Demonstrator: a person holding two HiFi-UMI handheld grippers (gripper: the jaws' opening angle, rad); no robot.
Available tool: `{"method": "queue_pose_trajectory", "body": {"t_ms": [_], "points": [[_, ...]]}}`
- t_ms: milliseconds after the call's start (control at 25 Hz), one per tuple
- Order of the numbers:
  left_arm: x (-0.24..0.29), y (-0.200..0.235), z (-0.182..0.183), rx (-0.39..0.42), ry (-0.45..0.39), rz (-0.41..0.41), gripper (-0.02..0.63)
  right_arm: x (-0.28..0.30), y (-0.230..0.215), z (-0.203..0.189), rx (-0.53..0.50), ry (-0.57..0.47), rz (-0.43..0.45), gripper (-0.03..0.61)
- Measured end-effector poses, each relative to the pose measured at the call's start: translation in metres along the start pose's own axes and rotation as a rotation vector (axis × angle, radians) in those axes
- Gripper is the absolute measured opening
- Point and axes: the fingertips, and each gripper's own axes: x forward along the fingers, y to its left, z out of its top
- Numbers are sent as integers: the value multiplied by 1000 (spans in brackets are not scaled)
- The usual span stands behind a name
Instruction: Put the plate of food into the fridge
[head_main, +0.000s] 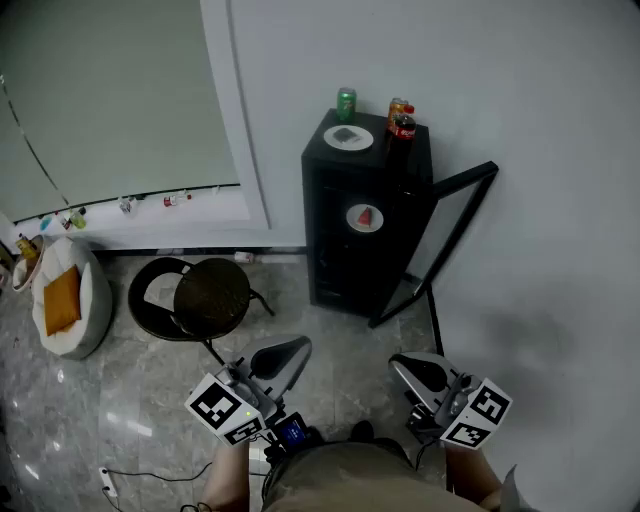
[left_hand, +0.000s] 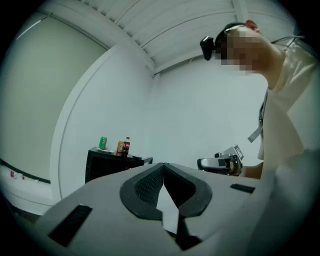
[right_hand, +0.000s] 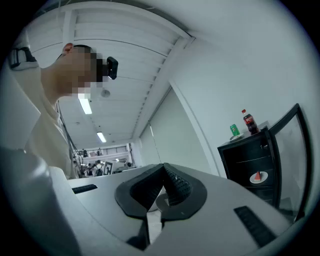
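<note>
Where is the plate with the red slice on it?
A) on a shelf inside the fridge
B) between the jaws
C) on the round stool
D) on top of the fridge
A: the plate with the red slice sits on a shelf inside the black fridge, whose door stands open.

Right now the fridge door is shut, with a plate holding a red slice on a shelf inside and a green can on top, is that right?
No. The fridge door stands open, not shut; the head view shows it. The plate with the red slice is on a shelf inside and the green can is on top.
</note>
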Motion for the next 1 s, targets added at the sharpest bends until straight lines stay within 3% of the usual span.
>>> {"method": "queue_pose_trajectory", "body": {"t_ms": [400,720,1000], "points": [[11,-4,0,-40,-4,9,9,-3,-9,3,7,-13,8,20],[24,-10,-4,-25,20,24,9,-12,-23,10,-12,-25,25,20],[41,-25,-1,-40,17,10,9,-26,-35,11,-47,13,37,20]]}}
